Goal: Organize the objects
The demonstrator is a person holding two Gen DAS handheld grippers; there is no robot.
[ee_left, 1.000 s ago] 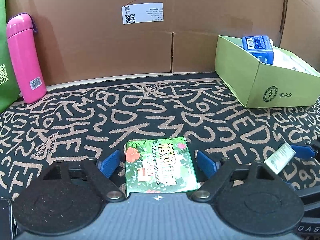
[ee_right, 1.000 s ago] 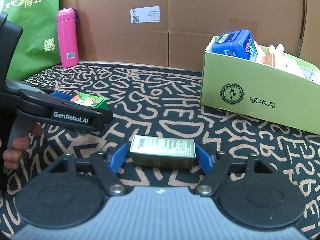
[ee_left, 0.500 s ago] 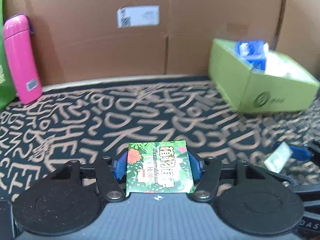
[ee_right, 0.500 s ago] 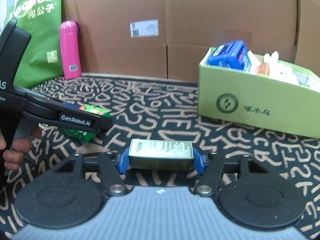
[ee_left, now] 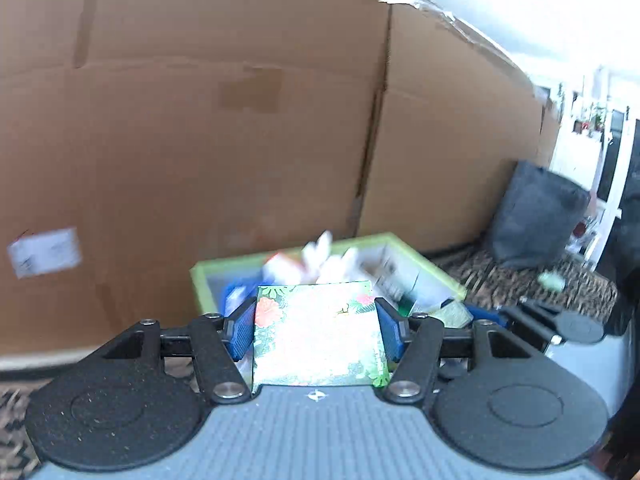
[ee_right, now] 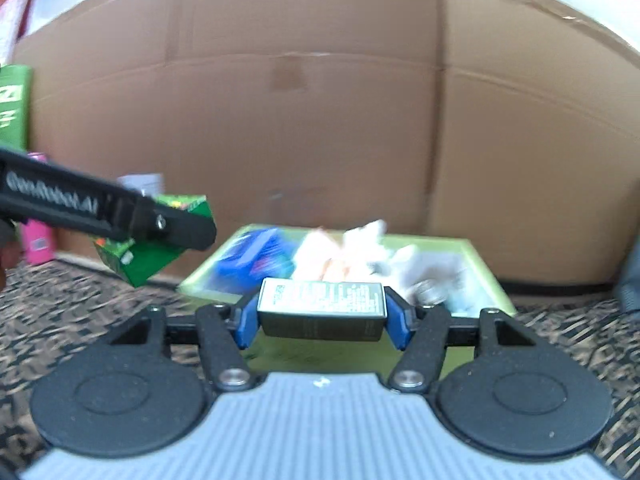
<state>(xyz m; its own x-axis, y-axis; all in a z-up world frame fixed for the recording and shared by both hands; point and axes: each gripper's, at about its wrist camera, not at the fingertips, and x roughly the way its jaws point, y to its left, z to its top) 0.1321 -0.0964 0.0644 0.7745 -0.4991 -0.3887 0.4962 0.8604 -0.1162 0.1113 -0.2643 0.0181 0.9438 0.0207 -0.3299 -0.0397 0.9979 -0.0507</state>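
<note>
Left claw (ee_left: 316, 330) | clamps floral box (ee_left: 320, 340) | green bin (ee_left: 432, 268) just beyond

contents of the green bin (ee_right: 486, 270) blurred; pink bottle (ee_right: 36, 240) mostly hidden

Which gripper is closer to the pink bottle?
Left. The left gripper sits between the pink bottle and the right gripper, which is farther off, facing the green box.
</note>
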